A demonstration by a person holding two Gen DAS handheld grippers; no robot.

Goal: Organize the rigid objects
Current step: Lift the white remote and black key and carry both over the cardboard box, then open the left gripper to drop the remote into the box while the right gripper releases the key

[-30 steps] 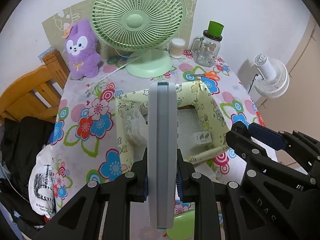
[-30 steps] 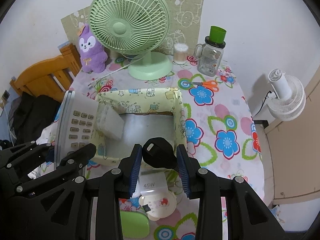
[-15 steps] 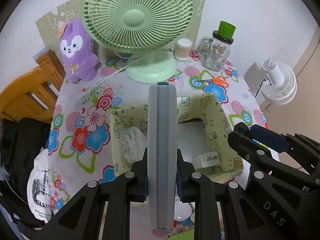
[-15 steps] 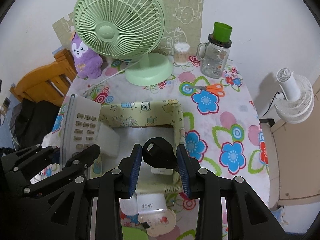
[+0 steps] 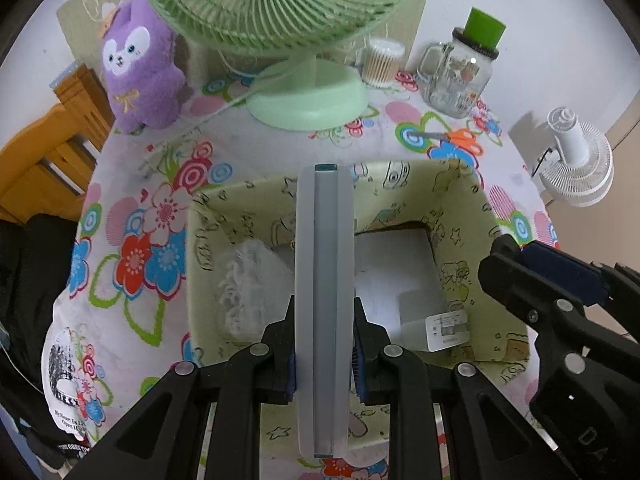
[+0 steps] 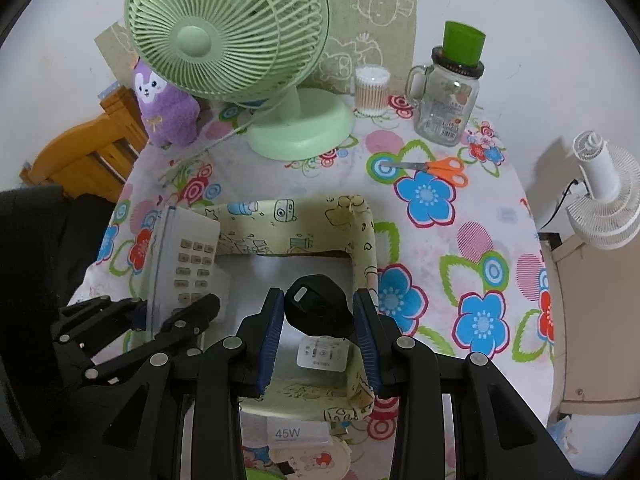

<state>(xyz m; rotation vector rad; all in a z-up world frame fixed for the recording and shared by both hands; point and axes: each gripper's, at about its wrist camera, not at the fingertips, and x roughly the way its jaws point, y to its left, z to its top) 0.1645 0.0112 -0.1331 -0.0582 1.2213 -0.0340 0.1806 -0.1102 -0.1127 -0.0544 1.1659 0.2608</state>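
My left gripper (image 5: 323, 354) is shut on a grey calculator (image 5: 324, 280), held on edge above the yellow cartoon-print box (image 5: 472, 200); its keypad shows in the right wrist view (image 6: 188, 264). My right gripper (image 6: 319, 322) is shut on a black plug adapter (image 6: 318, 310) over the same box (image 6: 300, 220). Inside the box lie a white charger (image 5: 446, 326), which also shows in the right wrist view (image 6: 322, 354), and a clear plastic packet (image 5: 244, 280).
On the flowered tablecloth stand a green fan (image 6: 296, 128), a purple plush (image 6: 168, 108), a cotton-swab jar (image 6: 372, 90), a glass mug jar (image 6: 448, 100) and orange scissors (image 6: 436, 166). A 45W box (image 6: 298, 432) lies near the front. A wooden chair (image 6: 80, 156) stands left, a white fan (image 6: 604, 192) right.
Both grippers have moved forward and down over the yellow box, still holding the calculator and the black adapter. The box and the fan now look closer.
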